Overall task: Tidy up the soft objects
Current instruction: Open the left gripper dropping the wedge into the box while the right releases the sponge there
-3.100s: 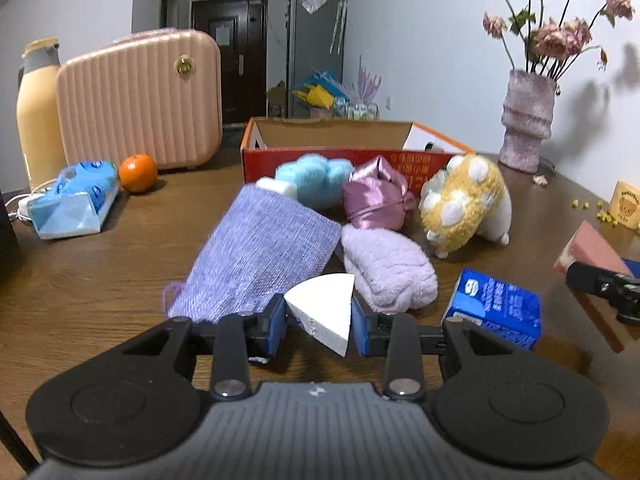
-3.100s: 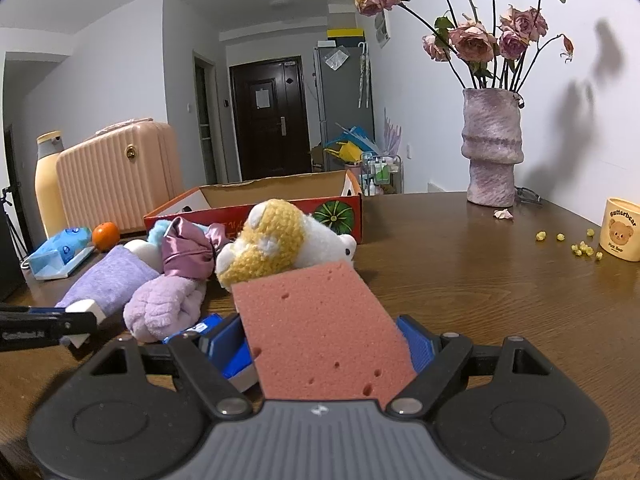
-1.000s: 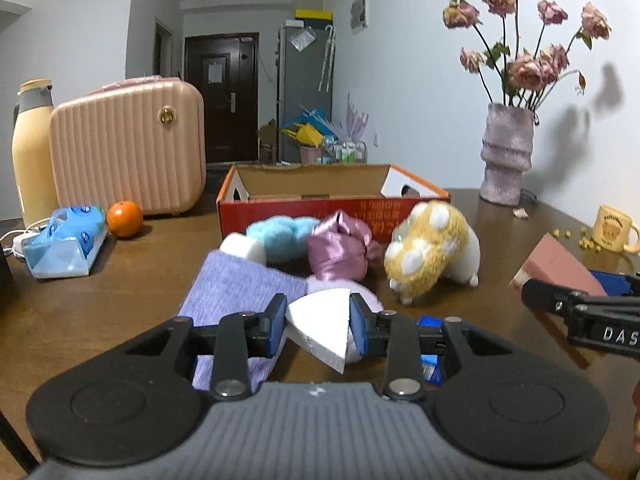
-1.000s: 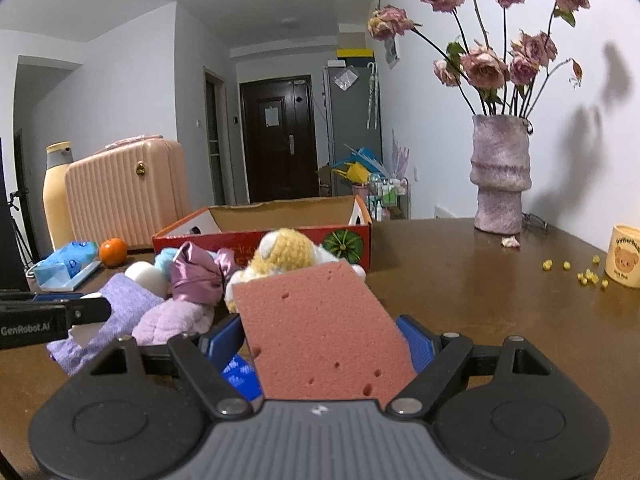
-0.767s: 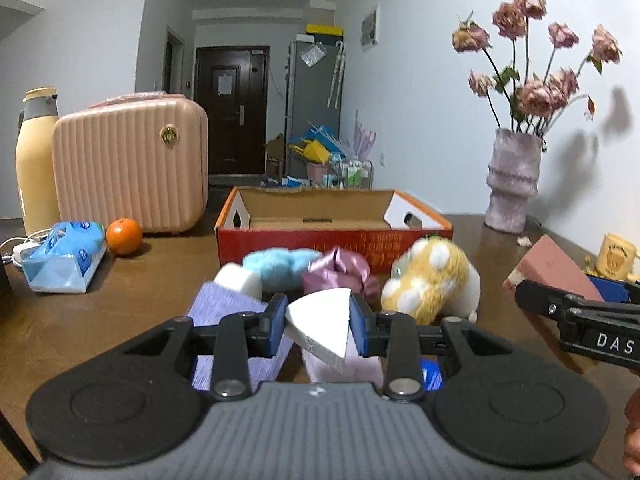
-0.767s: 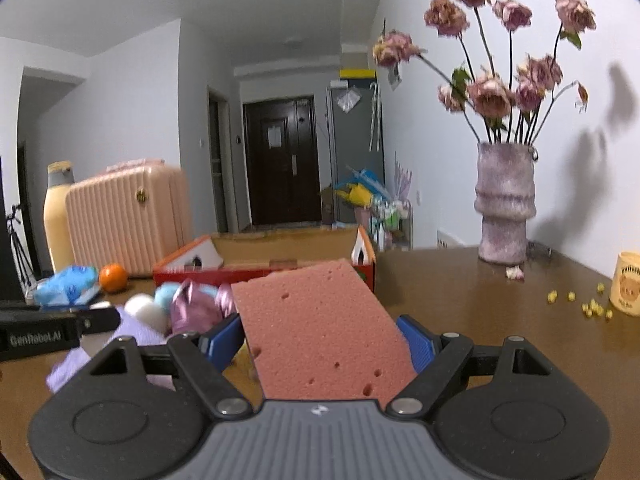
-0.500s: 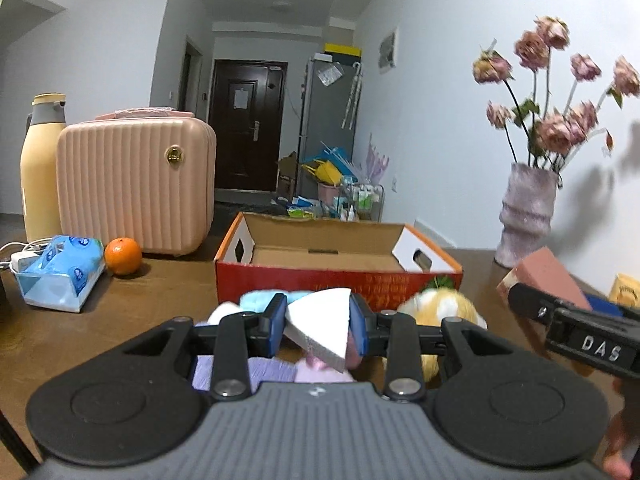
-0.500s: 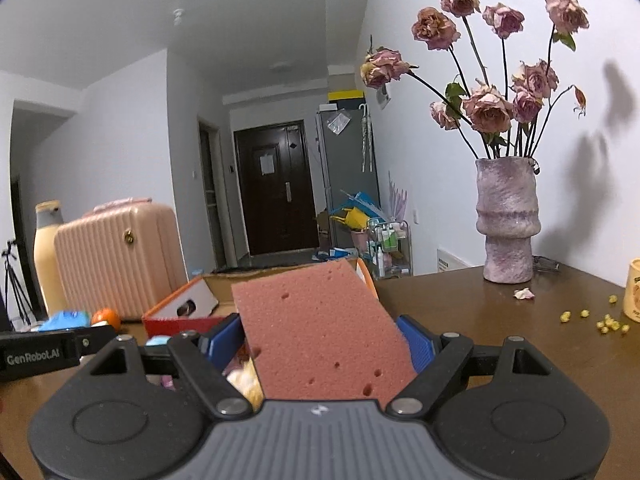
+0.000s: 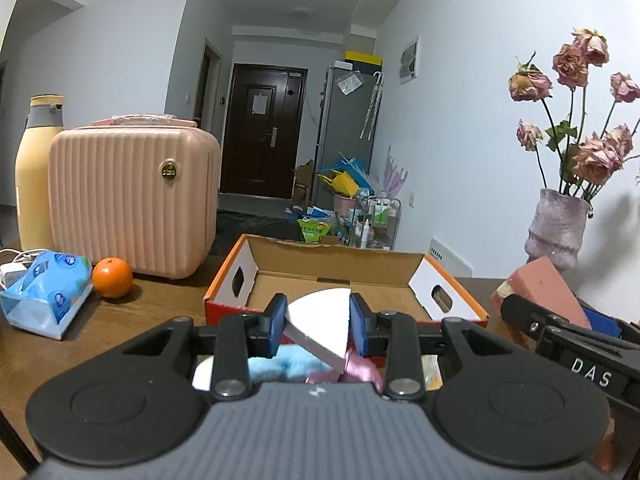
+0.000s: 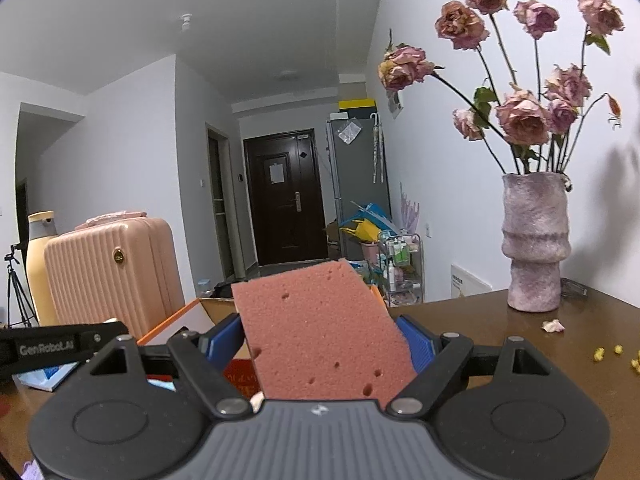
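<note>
My left gripper is shut on a white wedge-shaped sponge, held just in front of the open cardboard box with red sides. Under the jaws peek a blue fluffy item and a pink satin item. My right gripper is shut on a pink rectangular sponge, which hides most of the box behind it. In the left wrist view that pink sponge and the right gripper's arm show at the right edge.
On the brown table stand a pink ribbed case, a tall yellow bottle, an orange and a blue tissue pack at the left. A vase of dried roses stands at the right, with small yellow bits nearby.
Both grippers have risen and moved toward the box, each still holding its sponge. The soft items on the table have slid down under the jaws and mostly out of view.
</note>
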`<state>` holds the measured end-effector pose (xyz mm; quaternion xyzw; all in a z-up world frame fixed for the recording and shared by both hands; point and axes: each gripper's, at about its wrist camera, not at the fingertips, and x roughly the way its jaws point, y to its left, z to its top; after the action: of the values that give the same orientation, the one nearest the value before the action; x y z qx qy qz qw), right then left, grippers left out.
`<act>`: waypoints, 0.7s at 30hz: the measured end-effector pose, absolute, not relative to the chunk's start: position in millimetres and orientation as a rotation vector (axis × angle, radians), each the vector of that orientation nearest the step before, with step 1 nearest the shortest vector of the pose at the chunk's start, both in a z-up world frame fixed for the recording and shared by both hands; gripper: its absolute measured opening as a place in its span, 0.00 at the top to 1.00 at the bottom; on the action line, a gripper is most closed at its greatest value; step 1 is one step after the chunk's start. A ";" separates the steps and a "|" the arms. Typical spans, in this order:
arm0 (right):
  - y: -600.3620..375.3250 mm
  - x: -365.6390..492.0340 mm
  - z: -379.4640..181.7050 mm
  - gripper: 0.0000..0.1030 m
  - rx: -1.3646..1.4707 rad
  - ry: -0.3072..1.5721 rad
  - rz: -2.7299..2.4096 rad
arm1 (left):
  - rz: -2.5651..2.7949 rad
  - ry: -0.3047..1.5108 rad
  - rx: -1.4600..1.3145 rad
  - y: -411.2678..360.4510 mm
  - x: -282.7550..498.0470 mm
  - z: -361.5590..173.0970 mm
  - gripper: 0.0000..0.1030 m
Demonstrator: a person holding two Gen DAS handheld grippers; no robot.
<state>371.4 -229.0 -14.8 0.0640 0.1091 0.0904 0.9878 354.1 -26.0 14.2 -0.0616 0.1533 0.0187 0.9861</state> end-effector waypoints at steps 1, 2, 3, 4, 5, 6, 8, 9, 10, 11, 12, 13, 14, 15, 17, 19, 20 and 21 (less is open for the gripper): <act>-228.3 376.0 -14.1 0.20 0.123 0.223 0.185 | 0.038 0.306 -0.124 -27.5 358.5 15.9 0.67; -228.1 380.1 -13.7 0.20 0.117 0.227 0.186 | 0.039 0.304 -0.124 -28.5 361.9 17.1 0.67; -227.8 383.9 -13.3 0.20 0.111 0.231 0.187 | 0.039 0.302 -0.124 -29.9 366.1 18.6 0.67; -228.0 389.0 -13.1 0.20 0.106 0.240 0.186 | 0.037 0.303 -0.125 -30.8 370.2 19.5 0.67; -228.0 393.1 -13.4 0.20 0.105 0.248 0.186 | 0.033 0.305 -0.126 -31.7 374.1 20.3 0.67; -228.7 397.7 -13.3 0.20 0.104 0.256 0.187 | 0.032 0.308 -0.126 -32.4 378.0 21.3 0.67; -228.0 407.4 -13.2 0.20 0.097 0.272 0.188 | 0.032 0.312 -0.123 -33.6 384.5 22.4 0.67; -227.5 411.9 -13.1 0.20 0.094 0.276 0.187 | 0.032 0.313 -0.120 -34.4 387.8 22.8 0.67; -227.1 417.3 -12.8 0.20 0.092 0.281 0.188 | 0.035 0.315 -0.115 -34.8 391.5 23.3 0.67; -226.6 421.4 -12.7 0.20 0.091 0.284 0.190 | 0.038 0.317 -0.112 -34.8 394.5 23.5 0.67; -226.3 426.5 -12.2 0.20 0.089 0.288 0.190 | 0.041 0.321 -0.108 -34.8 398.2 23.6 0.67; -225.9 431.4 -11.8 0.20 0.089 0.291 0.188 | 0.047 0.324 -0.100 -34.4 400.4 23.7 0.67; -225.8 435.8 -11.3 0.20 0.089 0.296 0.189 | 0.054 0.327 -0.090 -34.7 404.0 23.5 0.67; -225.7 440.3 -10.8 0.20 0.090 0.301 0.190 | 0.060 0.329 -0.083 -34.8 407.0 23.7 0.67; -224.9 450.1 -10.3 0.20 0.089 0.312 0.192 | 0.070 0.333 -0.080 -32.9 414.1 24.6 0.67; -223.5 459.3 -9.7 0.20 0.085 0.320 0.193 | 0.074 0.335 -0.086 -29.6 421.0 26.8 0.67; -222.8 463.7 -9.5 0.20 0.083 0.325 0.194 | 0.075 0.334 -0.089 -27.8 424.2 28.4 0.67; -222.1 468.5 -9.2 0.20 0.080 0.329 0.194 | 0.076 0.331 -0.092 -25.7 427.1 29.7 0.67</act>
<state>468.5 -222.1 -9.2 0.0396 0.1635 0.0962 0.9811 427.1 -25.7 29.7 -0.0456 0.1649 0.0380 0.9845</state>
